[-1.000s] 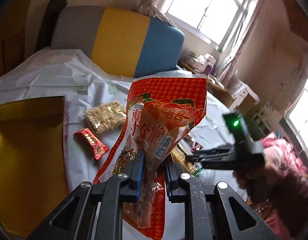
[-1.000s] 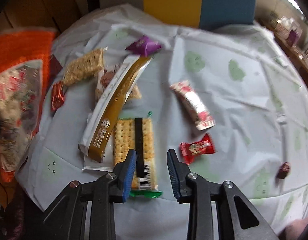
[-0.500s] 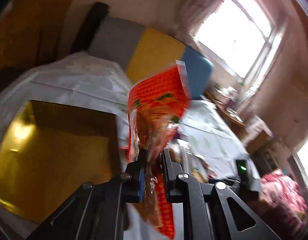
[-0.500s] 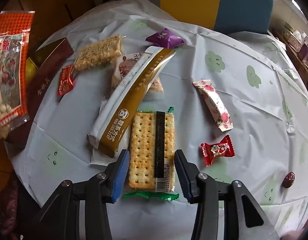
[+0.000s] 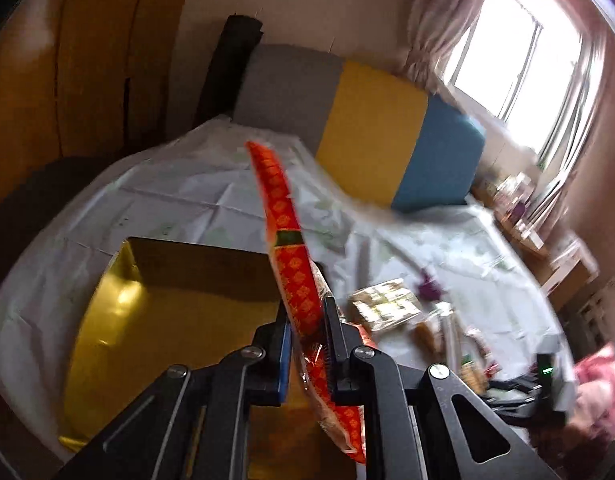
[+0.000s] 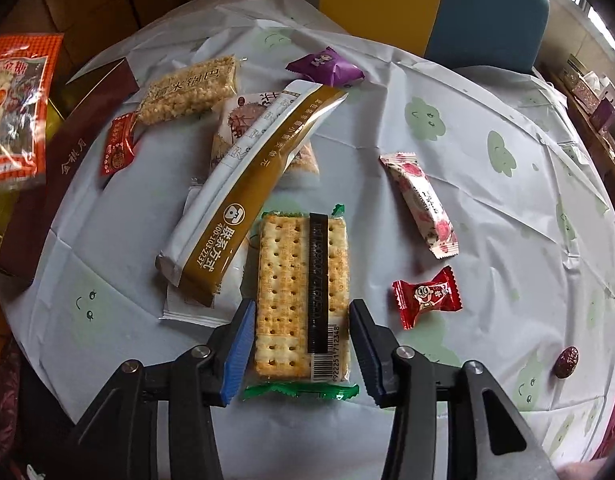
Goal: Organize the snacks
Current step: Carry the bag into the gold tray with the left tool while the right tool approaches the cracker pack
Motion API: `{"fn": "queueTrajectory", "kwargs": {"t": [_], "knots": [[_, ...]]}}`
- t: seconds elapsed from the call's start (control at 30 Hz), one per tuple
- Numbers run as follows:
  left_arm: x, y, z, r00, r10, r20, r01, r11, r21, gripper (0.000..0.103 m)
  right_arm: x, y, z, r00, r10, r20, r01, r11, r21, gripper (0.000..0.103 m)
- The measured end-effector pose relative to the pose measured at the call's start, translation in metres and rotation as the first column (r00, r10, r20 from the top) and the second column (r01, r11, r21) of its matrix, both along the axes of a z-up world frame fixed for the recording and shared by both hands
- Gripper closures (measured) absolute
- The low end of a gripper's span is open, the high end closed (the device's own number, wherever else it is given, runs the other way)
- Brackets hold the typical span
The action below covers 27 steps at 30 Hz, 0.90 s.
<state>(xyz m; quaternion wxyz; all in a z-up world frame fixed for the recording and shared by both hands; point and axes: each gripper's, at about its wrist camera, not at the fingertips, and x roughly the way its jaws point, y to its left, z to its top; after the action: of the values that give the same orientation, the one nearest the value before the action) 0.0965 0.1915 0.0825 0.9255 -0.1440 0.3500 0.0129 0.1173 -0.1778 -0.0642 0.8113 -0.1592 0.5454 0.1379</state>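
Observation:
My left gripper [image 5: 307,312] is shut on a red-orange snack bag [image 5: 283,208], which stands edge-on between the pads. The bag hangs above an open gold-lined box [image 5: 179,300] at the table's left side. In the right wrist view the same bag [image 6: 15,104] shows at the far left over the box's dark red wall [image 6: 67,152]. My right gripper [image 6: 301,312] is open and points down at a clear pack of square crackers [image 6: 291,272]. The pack's near end lies between the fingers, with a small gap on each side.
On the white tablecloth [image 6: 487,220] lie a long brown-and-white pack [image 6: 259,184], a rice bar [image 6: 191,88], a purple candy [image 6: 325,68], a small red packet [image 6: 117,148], a pink-patterned pack [image 6: 421,204], a red candy [image 6: 425,296] and a dark date [image 6: 567,362]. A grey-yellow-blue seat back [image 5: 371,140] stands behind.
The left gripper has carried the red bag leftwards over the gold box, and the bag has turned edge-on. The right jaws have spread wider around the cracker pack.

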Motion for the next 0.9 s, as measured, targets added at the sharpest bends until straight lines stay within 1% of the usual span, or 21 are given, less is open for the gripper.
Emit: {"fn": "queueTrajectory", "kwargs": {"t": [0.03,0.1,0.13,0.2,0.27,0.3,0.37,0.47,0.5,0.57,0.6,0.63,0.7,0.73,0.8,0.83,0.87,0.9], "knots": [[0.008,0.002,-0.006,1.0,0.006,-0.026,-0.006,1.0,0.021,0.088,0.0,0.0,0.0,1.0,0.0,0.0,0.0,1.0,-0.001,0.055],[0.023,0.006,-0.018,0.997,0.014,-0.069,-0.011,0.999,0.035,0.086,0.0,0.001,-0.001,1.0,0.001,0.0,-0.001,1.0,-0.005,0.055],[0.033,0.005,-0.028,0.995,0.027,-0.098,-0.022,0.998,0.056,0.086,0.0,0.001,-0.001,1.0,0.002,0.001,-0.002,1.0,-0.008,0.055],[0.043,-0.001,-0.039,0.994,0.021,-0.111,-0.01,0.995,0.097,0.086,0.0,0.002,-0.001,1.0,0.002,0.001,-0.002,1.0,-0.012,0.055],[0.058,-0.006,-0.056,0.988,0.045,-0.151,-0.024,0.991,0.135,0.085,0.0,0.002,-0.001,1.0,0.002,0.0,-0.002,1.0,-0.014,0.055],[0.067,-0.004,-0.063,0.982,0.064,-0.179,-0.037,0.988,0.148,0.085,0.0,0.002,-0.002,1.0,0.003,0.0,-0.003,1.0,-0.014,0.055],[0.079,0.004,-0.082,0.961,0.127,-0.246,-0.084,0.981,0.177,0.082,-0.001,0.002,-0.002,1.0,0.003,0.0,-0.003,1.0,-0.017,0.055],[0.085,0.016,-0.099,0.932,0.199,-0.304,-0.135,0.966,0.219,0.081,-0.001,0.002,-0.003,1.0,0.002,-0.004,-0.002,1.0,-0.02,0.054],[0.083,0.022,-0.102,0.929,0.207,-0.308,-0.146,0.967,0.207,0.081,-0.001,0.002,-0.003,1.0,0.002,-0.006,-0.002,1.0,-0.02,0.054],[0.075,0.029,-0.105,0.933,0.199,-0.3,-0.158,0.975,0.156,0.081,-0.001,0.002,-0.004,1.0,0.004,-0.009,-0.004,1.0,-0.023,0.054],[0.072,0.031,-0.106,0.934,0.199,-0.295,-0.162,0.976,0.145,0.081,0.0,0.002,-0.005,1.0,0.005,-0.012,-0.005,1.0,-0.025,0.054],[0.07,0.031,-0.107,0.936,0.198,-0.291,-0.163,0.976,0.143,0.081,0.0,0.002,-0.006,1.0,0.004,-0.017,-0.005,1.0,-0.027,0.054],[0.068,0.026,-0.113,0.939,0.185,-0.291,-0.142,0.976,0.163,0.08,0.002,0.003,-0.007,1.0,0.003,-0.022,-0.003,1.0,-0.024,0.054],[0.069,0.023,-0.117,0.935,0.182,-0.304,-0.13,0.975,0.183,0.079,0.003,0.002,-0.007,1.0,0.001,-0.025,-0.002,1.0,-0.02,0.054],[0.074,0.022,-0.123,0.924,0.194,-0.33,-0.136,0.972,0.191,0.079,0.005,0.001,-0.008,1.0,-0.004,-0.029,0.003,1.0,-0.013,0.054],[0.074,0.027,-0.125,0.913,0.219,-0.344,-0.166,0.97,0.177,0.077,0.005,0.0,-0.009,1.0,-0.004,-0.03,0.004,1.0,-0.01,0.054],[0.072,0.031,-0.125,0.905,0.249,-0.346,-0.197,0.964,0.178,0.07,0.006,-0.002,-0.009,1.0,-0.006,-0.031,0.006,1.0,-0.007,0.053],[0.07,0.034,-0.122,0.903,0.272,-0.334,-0.218,0.957,0.189,0.066,0.007,-0.003,-0.01,0.999,-0.008,-0.032,0.008,1.0,-0.002,0.053]]}}
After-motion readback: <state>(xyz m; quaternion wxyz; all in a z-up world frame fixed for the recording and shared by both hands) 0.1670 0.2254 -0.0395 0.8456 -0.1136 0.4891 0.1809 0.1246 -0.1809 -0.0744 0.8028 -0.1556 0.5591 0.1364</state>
